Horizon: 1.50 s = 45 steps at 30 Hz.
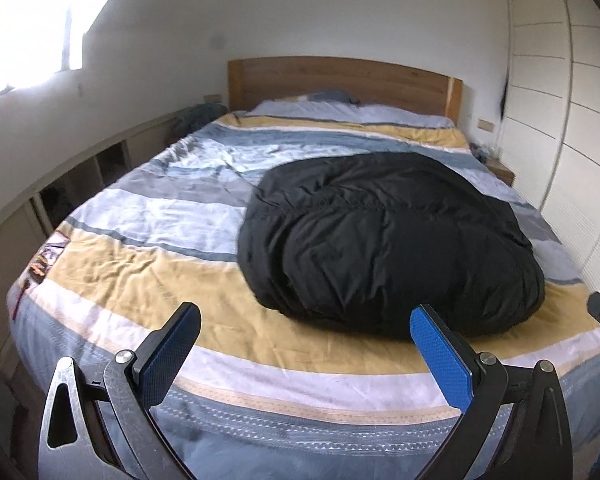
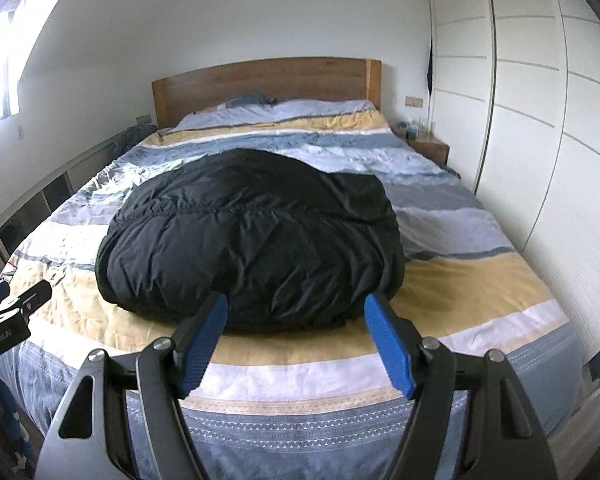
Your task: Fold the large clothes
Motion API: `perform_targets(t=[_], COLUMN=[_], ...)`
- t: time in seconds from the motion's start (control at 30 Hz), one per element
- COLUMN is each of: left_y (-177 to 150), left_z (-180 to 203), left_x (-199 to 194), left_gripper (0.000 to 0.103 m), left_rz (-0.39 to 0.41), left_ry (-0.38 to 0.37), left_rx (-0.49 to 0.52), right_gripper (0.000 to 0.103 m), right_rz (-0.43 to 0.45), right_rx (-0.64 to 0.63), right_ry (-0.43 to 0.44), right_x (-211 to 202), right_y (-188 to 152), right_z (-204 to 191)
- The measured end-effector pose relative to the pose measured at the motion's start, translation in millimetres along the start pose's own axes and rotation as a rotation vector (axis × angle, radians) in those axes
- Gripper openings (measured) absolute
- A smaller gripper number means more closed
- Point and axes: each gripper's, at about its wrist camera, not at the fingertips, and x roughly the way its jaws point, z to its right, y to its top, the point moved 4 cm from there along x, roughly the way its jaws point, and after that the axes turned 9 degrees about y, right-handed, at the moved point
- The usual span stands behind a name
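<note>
Black puffy jacket (image 1: pixel 388 240) (image 2: pixel 252 240) bundled up on the striped bedspread (image 1: pixel 140 264) (image 2: pixel 480 280), toward the foot of the bed. Left gripper (image 1: pixel 306 316) hanging off to its left, fingers wide apart, gripping nothing. Right gripper (image 2: pixel 296 304) aimed straight at the near edge, fingers apart too, nothing between them. Wooden headboard (image 1: pixel 340 80) at the back.

Blue ribbed pads (image 2: pixel 392 350), black jaws, grey scratched metal linkage arms (image 1: pixel 120 408), silver pivot screws (image 2: pixel 162 345)

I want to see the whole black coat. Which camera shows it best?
The right wrist view: the coat lies centred and whole, just past the open right gripper. The left wrist view shows it off to the right, beyond the open left gripper.
</note>
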Motion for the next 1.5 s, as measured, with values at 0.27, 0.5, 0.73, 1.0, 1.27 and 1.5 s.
perform_targets(t=[0.27,0.5,0.73,1.0,1.27,1.5], left_y=[2,-2,-9,-17,-21,-24], left_z=[2,15,26,29,30,32], left_x=[-21,-27,-26,-18,-10,-10], left_gripper=[0.103,0.103,0.103,0.103,0.103,0.103], left_rz=[0.046,0.062,0.060,0.040,0.020,0.021], left_ry=[-0.001,-0.051,-0.061,-0.068,-0.072,-0.078], left_rx=[0.007,0.018,0.045,0.054,0.058,0.065], right_gripper=[0.070,0.070,0.070,0.070,0.070,0.070], right_rz=[0.032,0.042,0.034,0.017,0.001,-0.017], right_rx=[-0.018,-0.021,-0.036,-0.025,-0.008,0.005], right_ry=[-0.002,0.000,0.010,0.022,0.017,0.010], right_x=[-19,-24,-20,-9,-2,5], right_y=[3,0,-5,-11,-18,-25], right_z=[-6,-6,-8,-5,2,9])
